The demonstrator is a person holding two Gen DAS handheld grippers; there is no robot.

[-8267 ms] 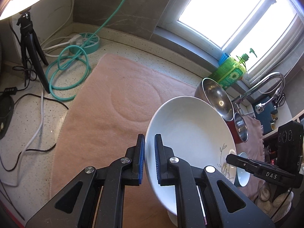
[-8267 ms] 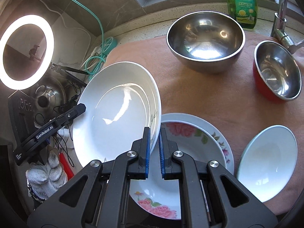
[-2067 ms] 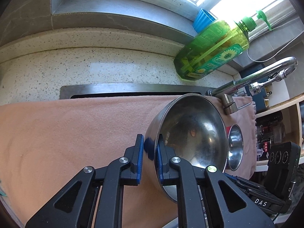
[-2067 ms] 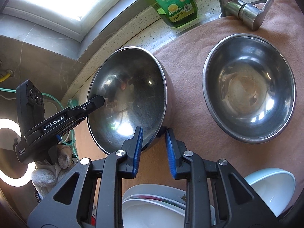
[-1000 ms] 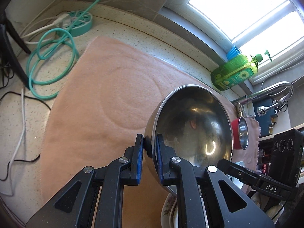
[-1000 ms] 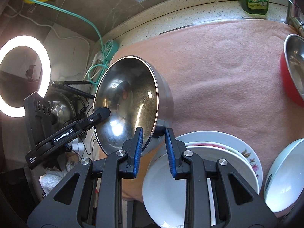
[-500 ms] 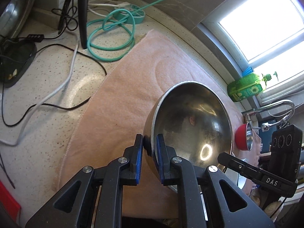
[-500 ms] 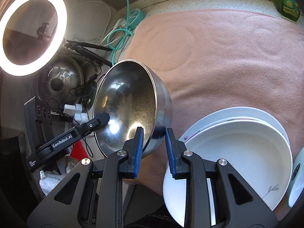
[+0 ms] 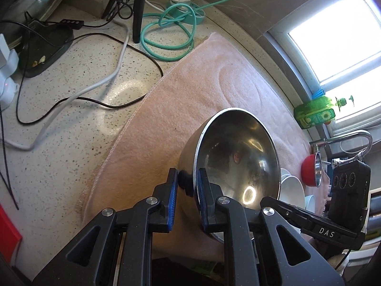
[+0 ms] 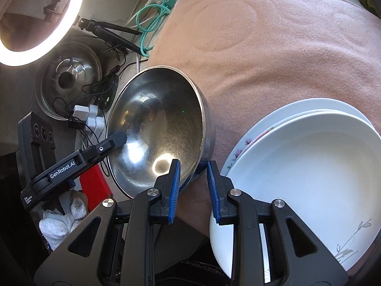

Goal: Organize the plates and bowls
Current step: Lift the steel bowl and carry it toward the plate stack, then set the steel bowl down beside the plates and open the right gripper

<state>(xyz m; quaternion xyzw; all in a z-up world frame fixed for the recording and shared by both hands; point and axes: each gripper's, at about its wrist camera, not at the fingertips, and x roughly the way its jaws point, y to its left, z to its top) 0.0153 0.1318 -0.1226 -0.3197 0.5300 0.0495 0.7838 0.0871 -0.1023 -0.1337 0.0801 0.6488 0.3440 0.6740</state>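
My left tool [image 9: 186,188] and right tool [image 10: 192,181] each clamp the steel bowl's [image 10: 157,131] rim, tilted above the pink towel [image 10: 273,47].

Speckled stone worktop [image 9: 71,124], pink towel [image 9: 214,109] spread over most of it. Towards the far left corner: coiled teal hose [image 9: 166,35], black and white cables [image 9: 107,81], tripod leg [image 9: 139,7]. Lit ring light [image 10: 40,16] stands at the left edge. Grey tiled wall [image 9: 273,7] behind; bright window [image 9: 338,40], green dish-soap bottle [image 9: 314,115] on its sill, tap [image 9: 352,135] nearby.
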